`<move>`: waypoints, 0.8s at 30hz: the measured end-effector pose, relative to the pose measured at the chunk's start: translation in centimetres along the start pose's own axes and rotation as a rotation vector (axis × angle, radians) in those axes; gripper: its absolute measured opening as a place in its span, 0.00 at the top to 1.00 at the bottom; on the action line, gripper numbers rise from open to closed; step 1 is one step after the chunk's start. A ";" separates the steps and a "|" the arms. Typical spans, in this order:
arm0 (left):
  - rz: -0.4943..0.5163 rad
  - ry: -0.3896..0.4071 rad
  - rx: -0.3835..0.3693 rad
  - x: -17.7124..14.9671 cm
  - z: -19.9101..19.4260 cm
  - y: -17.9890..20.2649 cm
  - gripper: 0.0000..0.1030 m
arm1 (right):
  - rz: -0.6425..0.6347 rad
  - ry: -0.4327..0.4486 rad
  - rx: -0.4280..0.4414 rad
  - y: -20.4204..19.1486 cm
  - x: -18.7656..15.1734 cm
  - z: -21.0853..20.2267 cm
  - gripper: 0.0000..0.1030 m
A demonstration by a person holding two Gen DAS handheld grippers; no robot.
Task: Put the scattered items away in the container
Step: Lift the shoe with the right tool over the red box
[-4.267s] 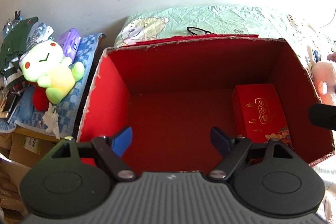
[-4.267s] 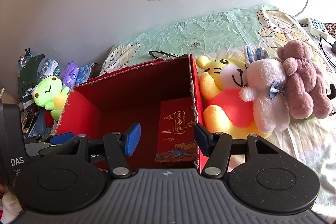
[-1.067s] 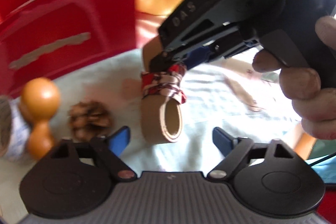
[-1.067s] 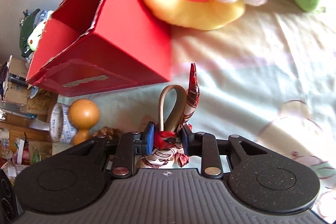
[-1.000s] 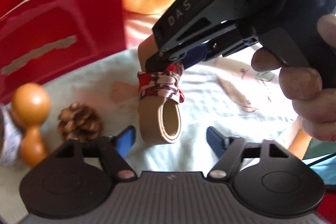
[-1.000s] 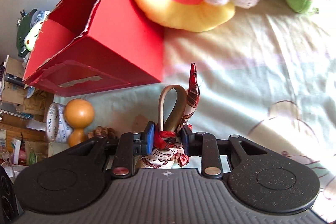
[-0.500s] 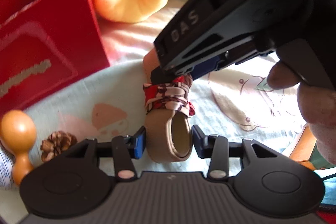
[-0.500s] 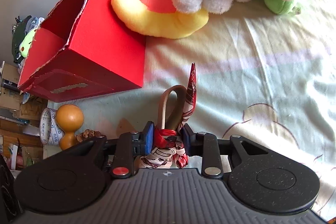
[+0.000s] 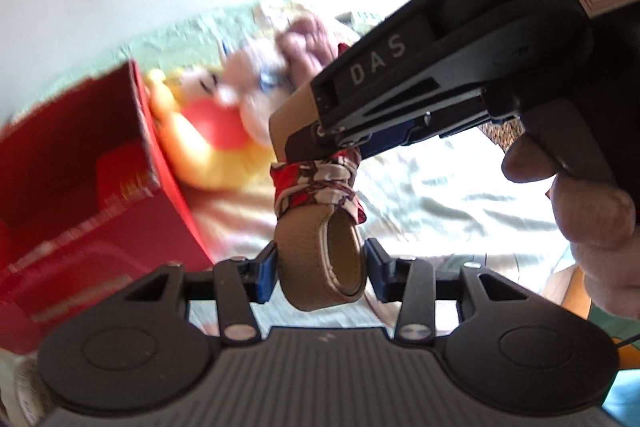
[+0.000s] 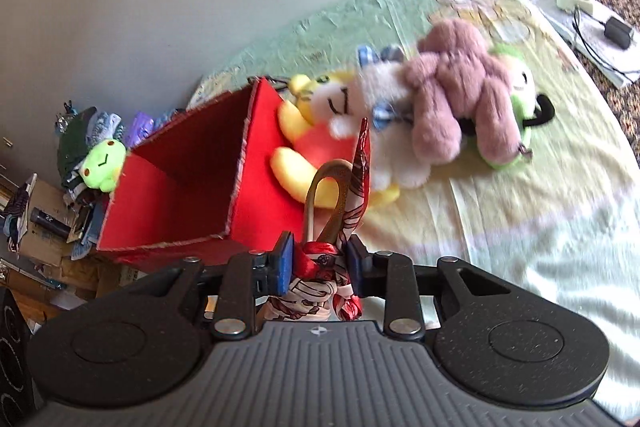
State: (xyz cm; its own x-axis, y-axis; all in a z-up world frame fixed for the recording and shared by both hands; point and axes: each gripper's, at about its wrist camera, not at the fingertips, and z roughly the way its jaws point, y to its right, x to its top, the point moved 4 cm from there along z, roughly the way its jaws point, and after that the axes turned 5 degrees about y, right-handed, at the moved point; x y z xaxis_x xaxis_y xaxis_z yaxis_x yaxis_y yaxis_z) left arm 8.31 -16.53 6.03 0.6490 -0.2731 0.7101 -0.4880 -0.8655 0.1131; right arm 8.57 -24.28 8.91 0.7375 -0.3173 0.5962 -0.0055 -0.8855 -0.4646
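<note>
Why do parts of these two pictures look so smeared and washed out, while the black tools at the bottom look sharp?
Left wrist view: the red box and plush toys are motion-blurred, the wall glares white; the left gripper and tan strap stay crisp. Right wrist view: milder blur on the toys, the bedsheet overexposed, fisheye bending the edges; the right gripper is sharp.

Bright daylight floods both views, with the pale bedsheet (image 10: 540,227) blown out to near white right of the red box (image 10: 192,195). In the left wrist view that box (image 9: 80,187) and the plush toys (image 9: 240,99) beyond it are smeared by motion blur. Fisheye bending curves both frames' edges, corners dark
</note>
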 end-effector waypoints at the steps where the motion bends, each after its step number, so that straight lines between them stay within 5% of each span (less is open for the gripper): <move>1: -0.002 0.019 0.003 0.7 -0.6 -0.5 0.58 | -0.013 0.019 0.009 -0.7 0.6 -0.2 0.71; 11: -0.050 0.156 0.069 4.3 -5.7 -7.2 0.58 | -0.132 0.151 0.101 -7.4 4.2 2.2 0.71; 24: -0.111 0.088 0.128 1.3 -5.7 -17.2 0.58 | -0.153 0.033 0.119 -13.7 3.2 11.0 0.71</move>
State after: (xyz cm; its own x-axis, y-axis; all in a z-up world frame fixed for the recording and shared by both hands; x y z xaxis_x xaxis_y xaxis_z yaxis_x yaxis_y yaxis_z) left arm 14.24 0.38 8.94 0.6382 -0.1399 0.7571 -0.3341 -0.9363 0.1086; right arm 18.42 -9.48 9.96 0.7012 -0.1946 0.6859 0.1862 -0.8787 -0.4396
